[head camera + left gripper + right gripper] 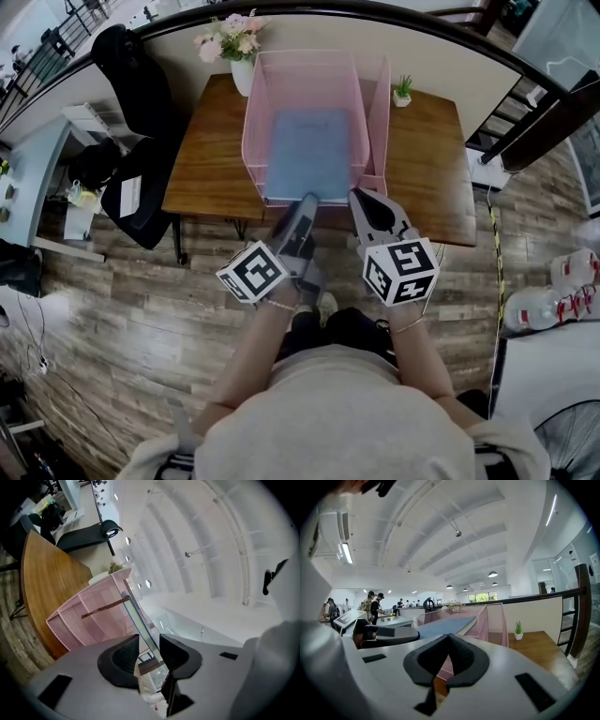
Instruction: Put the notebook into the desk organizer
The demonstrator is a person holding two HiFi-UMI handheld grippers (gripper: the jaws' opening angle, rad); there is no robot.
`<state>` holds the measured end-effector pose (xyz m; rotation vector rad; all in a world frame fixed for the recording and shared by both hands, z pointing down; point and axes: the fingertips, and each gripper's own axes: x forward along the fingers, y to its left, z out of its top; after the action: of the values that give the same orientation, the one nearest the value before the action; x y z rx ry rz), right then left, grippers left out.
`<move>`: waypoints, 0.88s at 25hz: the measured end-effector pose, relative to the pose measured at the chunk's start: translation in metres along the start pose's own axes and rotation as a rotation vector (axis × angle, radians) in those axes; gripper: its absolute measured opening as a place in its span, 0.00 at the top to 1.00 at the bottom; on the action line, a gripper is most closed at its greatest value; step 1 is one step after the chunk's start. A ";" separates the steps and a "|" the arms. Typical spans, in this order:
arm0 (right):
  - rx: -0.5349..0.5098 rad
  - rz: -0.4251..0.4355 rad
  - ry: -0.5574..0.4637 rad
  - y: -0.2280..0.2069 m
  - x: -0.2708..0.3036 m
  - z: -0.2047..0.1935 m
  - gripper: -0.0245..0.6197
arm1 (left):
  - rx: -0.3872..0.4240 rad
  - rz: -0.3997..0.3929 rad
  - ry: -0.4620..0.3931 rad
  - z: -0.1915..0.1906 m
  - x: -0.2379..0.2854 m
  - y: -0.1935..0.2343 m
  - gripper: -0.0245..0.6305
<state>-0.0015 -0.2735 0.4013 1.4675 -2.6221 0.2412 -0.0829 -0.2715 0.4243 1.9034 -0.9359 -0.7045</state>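
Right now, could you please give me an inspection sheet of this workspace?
Surface: wooden table on a plank floor.
Job's things: blue notebook lies inside the pink mesh desk organizer, its near edge at the open front.
Clutter: flower vase behind the organizer; small potted plant to its right.
Grippers: left claw open, with the notebook's near edge between its jaws but not pressed; right claw shut and empty, just off the organizer's front.
Cables: what looks like a thin cord on the floor at far left.
Surroundings: black chair left of the table; large bottles on the floor at right.
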 end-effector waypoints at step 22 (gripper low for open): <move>-0.009 -0.025 -0.014 -0.008 -0.001 0.004 0.95 | 0.000 0.001 -0.006 -0.001 0.003 0.001 0.86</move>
<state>0.0057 -0.2778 0.3978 1.5038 -2.6105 0.2174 -0.0814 -0.2739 0.4253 1.9018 -0.9409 -0.7099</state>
